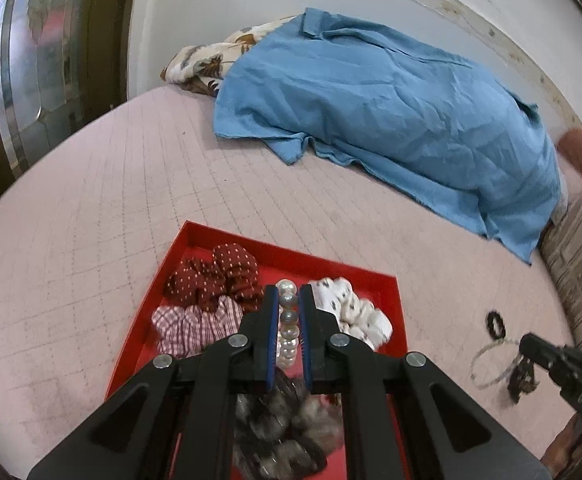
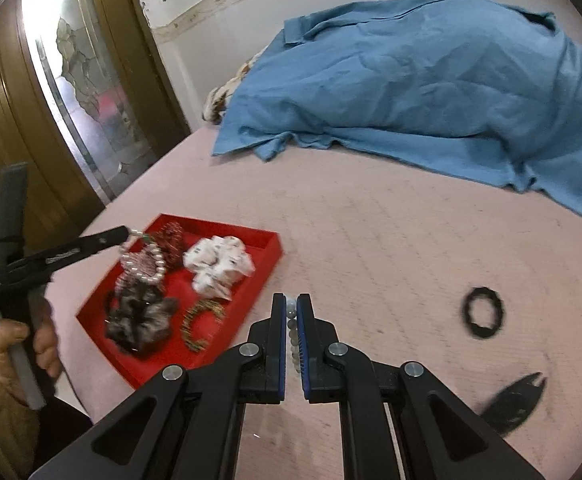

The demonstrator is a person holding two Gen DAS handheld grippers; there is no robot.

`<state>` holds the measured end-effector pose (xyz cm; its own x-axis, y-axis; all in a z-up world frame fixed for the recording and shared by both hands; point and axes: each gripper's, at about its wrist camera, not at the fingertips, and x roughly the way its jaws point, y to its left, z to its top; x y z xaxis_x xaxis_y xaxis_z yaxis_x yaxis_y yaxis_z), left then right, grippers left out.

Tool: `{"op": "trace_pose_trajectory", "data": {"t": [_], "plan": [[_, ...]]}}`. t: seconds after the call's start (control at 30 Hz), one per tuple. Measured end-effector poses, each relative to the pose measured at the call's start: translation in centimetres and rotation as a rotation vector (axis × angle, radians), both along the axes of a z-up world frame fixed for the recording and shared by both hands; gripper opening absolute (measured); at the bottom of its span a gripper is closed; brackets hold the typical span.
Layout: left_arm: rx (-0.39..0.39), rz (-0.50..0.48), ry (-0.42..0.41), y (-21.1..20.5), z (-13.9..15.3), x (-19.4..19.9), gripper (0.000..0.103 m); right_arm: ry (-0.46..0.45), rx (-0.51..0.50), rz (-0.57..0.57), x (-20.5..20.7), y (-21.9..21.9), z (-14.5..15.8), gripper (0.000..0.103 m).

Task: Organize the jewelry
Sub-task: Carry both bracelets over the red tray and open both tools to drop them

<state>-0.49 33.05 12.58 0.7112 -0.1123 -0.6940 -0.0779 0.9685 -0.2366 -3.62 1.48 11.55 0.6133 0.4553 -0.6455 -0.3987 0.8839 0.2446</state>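
A red tray (image 2: 267,258) of scrunchies sits on a pink bed (image 2: 371,240). At left, a hand (image 2: 23,344) holds the left gripper (image 1: 289,300) over the tray, jaws narrowed onto a pearl bracelet (image 1: 289,320) that dangles above a red dotted scrunchie (image 1: 215,276). The step in hand appears to be dropping jewelry into the tray; next, the jaws should likely open over a bare spot. The right gripper (image 2: 291,308) pinches a second beaded strand (image 2: 291,316), mostly hidden between its jaws. Further right, a black hair tie (image 2: 484,313) and a blurred dark clip (image 2: 515,404) lie on the bed, hard to identify.
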Motion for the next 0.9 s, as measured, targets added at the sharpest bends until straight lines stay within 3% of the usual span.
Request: {"op": "trace_pose_trajectory", "data": {"t": [0.2,0.37,0.67,0.9], "plan": [[-0.179,0.014,0.012,3.2,-0.6,1.7,0.009,0.024,0.054,0.054,1.5,3.1,1.1,0.006],[-0.358,-0.057,-0.014,4.2,-0.3,2.4,0.009,0.058,0.111,0.108,2.6,6.3,1.7,0.006],[-0.45,-0.055,0.045,4.9,-2.3,4.4,0.009,0.099,0.134,0.169,5.1,12.9,1.8,0.006],[-0.412,-0.05,0.163,5.0,-4.2,4.4,0.009,0.146,0.138,0.143,7.9,15.0,1.0,0.006]]}}
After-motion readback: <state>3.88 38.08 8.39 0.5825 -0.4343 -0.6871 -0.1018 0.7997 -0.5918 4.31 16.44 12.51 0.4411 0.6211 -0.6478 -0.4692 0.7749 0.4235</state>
